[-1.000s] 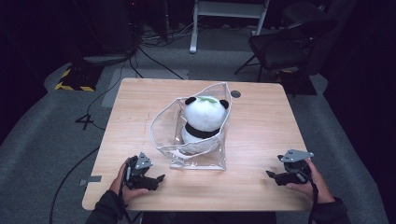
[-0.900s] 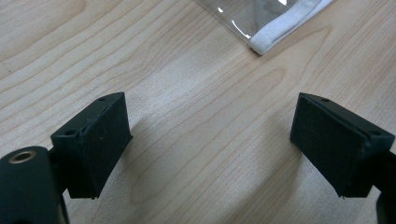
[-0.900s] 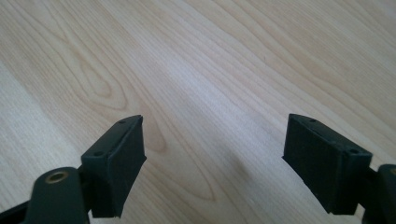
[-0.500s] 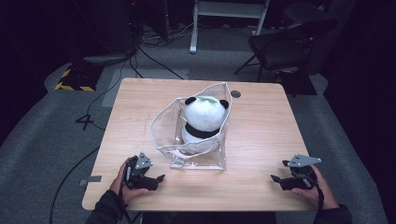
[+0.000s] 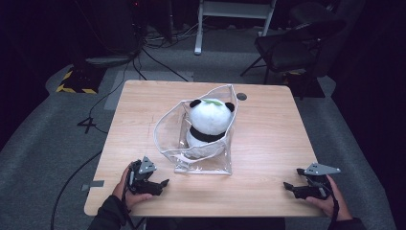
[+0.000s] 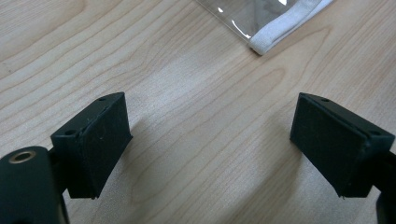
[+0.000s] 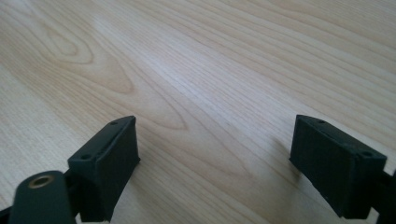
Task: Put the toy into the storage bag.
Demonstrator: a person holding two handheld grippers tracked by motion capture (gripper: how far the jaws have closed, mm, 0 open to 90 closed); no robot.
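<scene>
Your left tool (image 5: 160, 183) and right tool (image 5: 288, 186) both rest spread wide on the wooden surface (image 5: 273, 129), holding nothing. The toy panda (image 5: 209, 124) sits inside the clear bag (image 5: 203, 165) in the middle, between them.

A bag (image 5: 203, 143) stands in the middle of the surface (image 5: 268, 139), with a toy panda (image 5: 208, 125) sitting inside it. The left tongs (image 5: 163, 183) rest near the front left corner, just beside the bag's front left corner (image 6: 268, 39). The right tongs (image 5: 288, 185) rest near the front right corner, well apart from the bag. A chair (image 5: 292, 45) stands on the floor behind the surface, to the right.
</scene>
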